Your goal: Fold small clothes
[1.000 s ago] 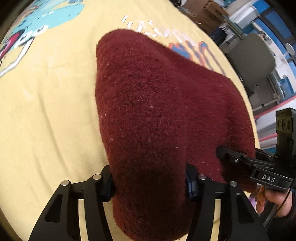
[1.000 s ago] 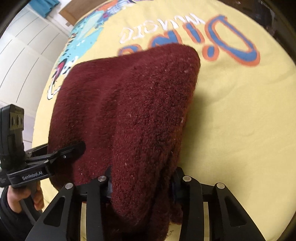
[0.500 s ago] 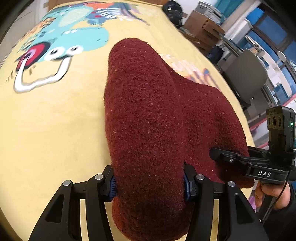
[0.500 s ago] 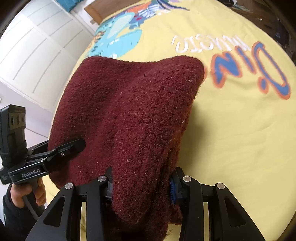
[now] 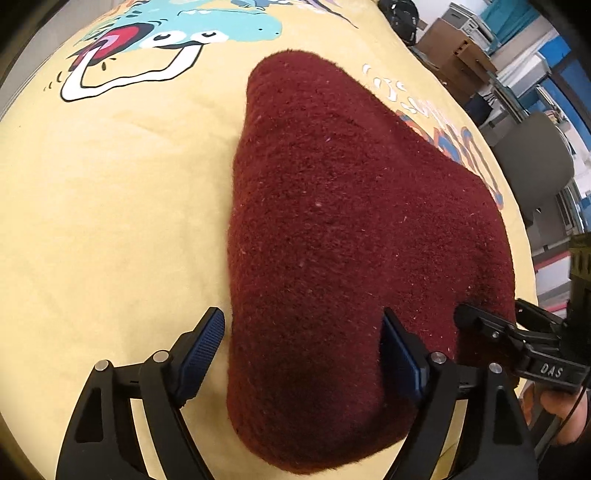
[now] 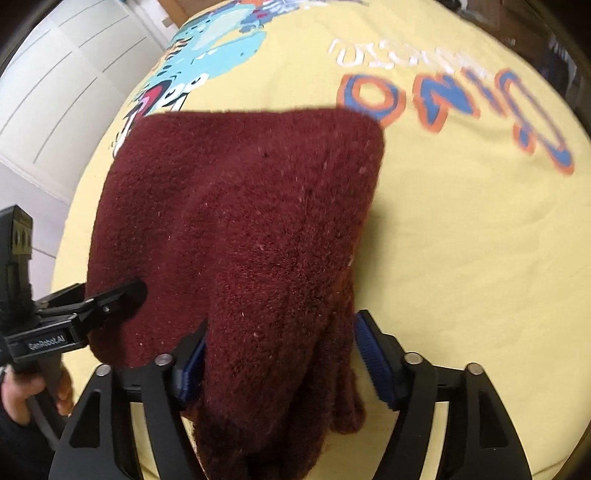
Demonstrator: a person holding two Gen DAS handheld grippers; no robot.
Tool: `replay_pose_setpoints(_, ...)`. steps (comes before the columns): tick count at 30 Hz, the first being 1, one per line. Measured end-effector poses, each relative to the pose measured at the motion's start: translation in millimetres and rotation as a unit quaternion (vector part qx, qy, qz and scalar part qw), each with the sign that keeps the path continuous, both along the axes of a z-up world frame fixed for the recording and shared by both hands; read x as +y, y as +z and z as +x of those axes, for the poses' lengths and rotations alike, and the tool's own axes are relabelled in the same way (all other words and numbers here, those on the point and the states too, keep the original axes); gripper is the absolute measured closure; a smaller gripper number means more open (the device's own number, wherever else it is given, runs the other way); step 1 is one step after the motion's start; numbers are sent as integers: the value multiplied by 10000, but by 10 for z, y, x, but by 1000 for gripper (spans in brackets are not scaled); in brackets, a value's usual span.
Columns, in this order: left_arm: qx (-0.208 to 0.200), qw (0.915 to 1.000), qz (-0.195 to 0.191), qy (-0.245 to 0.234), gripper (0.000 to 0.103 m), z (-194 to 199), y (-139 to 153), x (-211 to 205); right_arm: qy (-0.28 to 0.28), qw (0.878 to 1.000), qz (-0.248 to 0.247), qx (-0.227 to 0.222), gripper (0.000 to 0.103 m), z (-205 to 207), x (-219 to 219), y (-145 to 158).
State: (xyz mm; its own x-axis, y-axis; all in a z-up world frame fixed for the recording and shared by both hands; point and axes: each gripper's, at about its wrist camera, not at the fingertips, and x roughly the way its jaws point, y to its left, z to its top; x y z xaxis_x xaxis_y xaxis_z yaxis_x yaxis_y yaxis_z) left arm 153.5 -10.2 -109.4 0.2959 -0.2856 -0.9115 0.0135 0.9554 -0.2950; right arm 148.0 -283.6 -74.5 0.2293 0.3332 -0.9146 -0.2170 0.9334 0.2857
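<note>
A dark red fleece garment (image 5: pixel 351 236) lies folded on a yellow cloth (image 5: pixel 110 221), its near edge bunched up between the two grippers and its far edge flat on the cloth. The left gripper (image 5: pixel 303 350) has its jaws spread apart: the left blue pad (image 5: pixel 203 347) stands clear of the fleece with yellow cloth showing in the gap, while the right pad touches the garment's side. The right gripper (image 6: pixel 284 354) is likewise spread, its right pad (image 6: pixel 373 358) just apart from the hanging fold and its left pad partly hidden behind the fleece. In the left wrist view the right gripper sits at the right edge against the garment's near right corner; in the right wrist view the left gripper (image 6: pixel 110 302) sits at the garment's near left corner. The yellow cloth carries a printed cartoon dinosaur (image 5: pixel 177 33) in turquoise on its far left side and orange-and-blue lettering (image 6: pixel 461 107) on its far right side. Beyond the cloth, white panelled doors (image 6: pixel 55 74) stand on the left, and a grey chair (image 5: pixel 532 166) and cardboard boxes (image 5: pixel 454 48) stand on the right.
</note>
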Motion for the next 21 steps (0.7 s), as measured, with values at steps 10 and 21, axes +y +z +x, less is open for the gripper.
replay_pose_setpoints(10, -324, 9980, 536, 1, 1, -123, 387, -127, -72, 9978, -244, -612, 0, -183, 39, 374)
replay_pose_setpoints(21, -499, 9947, 894, -82, 1, -192, 184, -112, -554, 9943, -578, -701, 0, -339, -178, 46)
